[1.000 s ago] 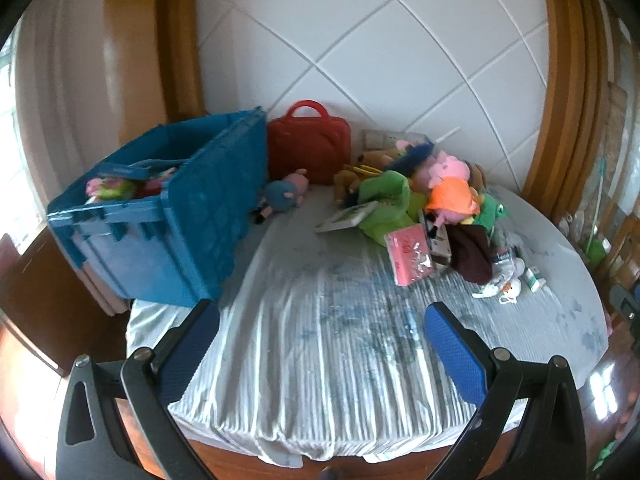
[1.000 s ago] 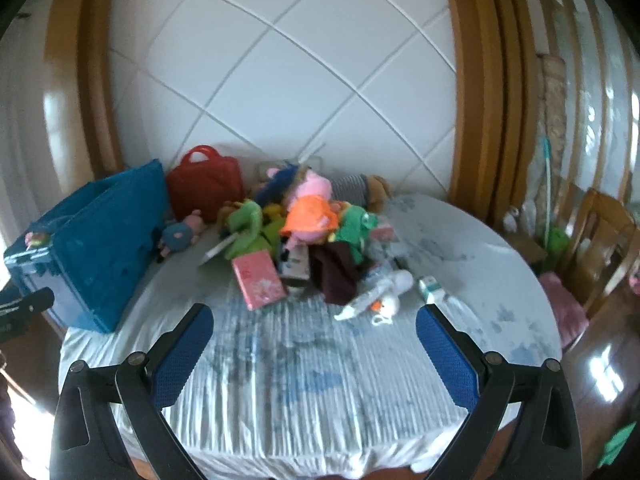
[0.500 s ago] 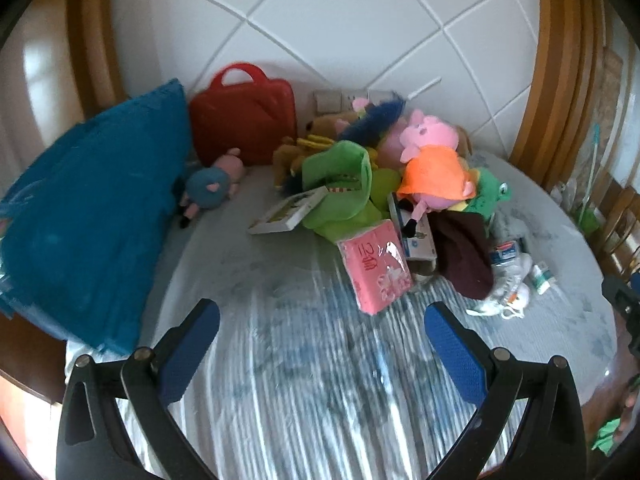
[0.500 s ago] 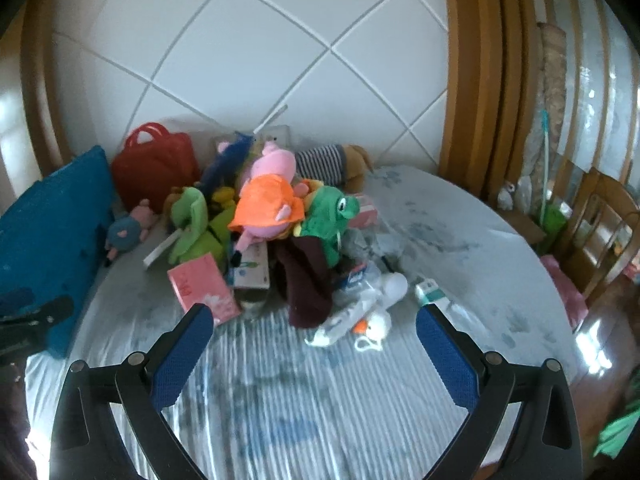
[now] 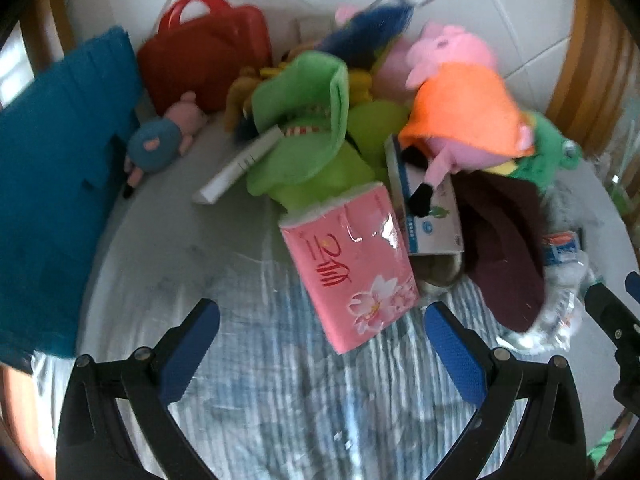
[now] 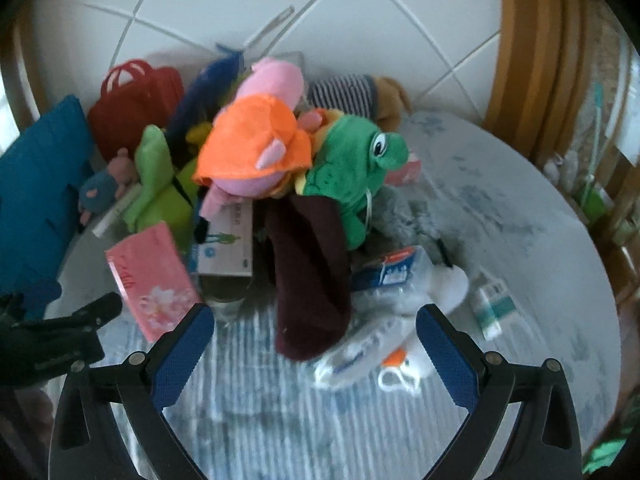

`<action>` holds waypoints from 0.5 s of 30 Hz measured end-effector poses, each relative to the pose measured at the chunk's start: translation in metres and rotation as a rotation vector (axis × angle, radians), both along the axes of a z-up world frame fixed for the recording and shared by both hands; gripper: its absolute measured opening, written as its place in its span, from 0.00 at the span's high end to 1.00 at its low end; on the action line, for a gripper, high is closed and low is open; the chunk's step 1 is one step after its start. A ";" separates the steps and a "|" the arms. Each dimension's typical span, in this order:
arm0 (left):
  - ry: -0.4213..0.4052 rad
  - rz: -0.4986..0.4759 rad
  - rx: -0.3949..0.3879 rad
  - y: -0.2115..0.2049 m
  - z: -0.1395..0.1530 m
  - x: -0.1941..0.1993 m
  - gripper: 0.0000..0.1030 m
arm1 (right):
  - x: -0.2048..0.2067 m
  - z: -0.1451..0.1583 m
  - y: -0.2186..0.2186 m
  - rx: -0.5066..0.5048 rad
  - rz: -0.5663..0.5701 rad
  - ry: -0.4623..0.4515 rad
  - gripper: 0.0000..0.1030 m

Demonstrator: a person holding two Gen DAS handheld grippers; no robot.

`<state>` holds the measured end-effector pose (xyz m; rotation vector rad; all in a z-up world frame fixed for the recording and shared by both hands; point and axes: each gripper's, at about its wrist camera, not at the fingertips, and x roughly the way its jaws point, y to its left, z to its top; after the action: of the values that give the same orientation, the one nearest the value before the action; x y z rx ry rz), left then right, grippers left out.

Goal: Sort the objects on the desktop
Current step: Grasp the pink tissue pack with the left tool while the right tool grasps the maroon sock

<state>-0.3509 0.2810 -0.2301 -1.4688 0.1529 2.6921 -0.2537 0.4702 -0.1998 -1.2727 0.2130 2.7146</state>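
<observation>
A heap of toys and packs lies on the round table [image 5: 248, 400]. My left gripper [image 5: 322, 344] is open and empty, just short of a pink tissue pack [image 5: 352, 264] that leans on the heap. My right gripper [image 6: 314, 346] is open and empty, just short of a dark maroon cloth [image 6: 310, 276]. Above sit a pink pig plush in orange [image 6: 256, 152], a green frog plush [image 6: 352, 160] and a light green plush [image 5: 304, 120]. A white and blue box [image 5: 428, 208] stands behind the tissue pack. A clear bottle [image 6: 384, 320] lies by the cloth.
A blue crate [image 5: 52, 184] stands at the left table edge, a red case [image 5: 208, 56] and a small blue pig plush [image 5: 160, 140] beside it. A small green and white box [image 6: 492, 308] lies at the right. The tiled wall [image 6: 360, 20] is behind; wooden chairs stand at the right.
Both grippers have moved forward and closer to the heap; the objects now look much larger. The left gripper has swung right, away from the blue crate. Nothing was gripped.
</observation>
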 end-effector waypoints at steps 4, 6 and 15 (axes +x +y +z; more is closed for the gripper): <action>-0.014 0.070 0.002 0.010 -0.026 -0.018 0.00 | -0.030 -0.027 0.013 -0.009 0.055 -0.030 0.00; -0.015 0.091 0.007 0.014 -0.035 -0.025 0.00 | -0.040 -0.038 0.016 -0.010 0.075 -0.033 0.00; 0.014 0.191 0.010 0.029 -0.056 -0.051 0.00 | -0.073 -0.063 0.022 -0.004 0.135 -0.043 0.00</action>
<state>-0.4024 0.3103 -0.2859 -1.5354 -0.0008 2.8464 -0.3267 0.4921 -0.2630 -1.3936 0.1321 2.7956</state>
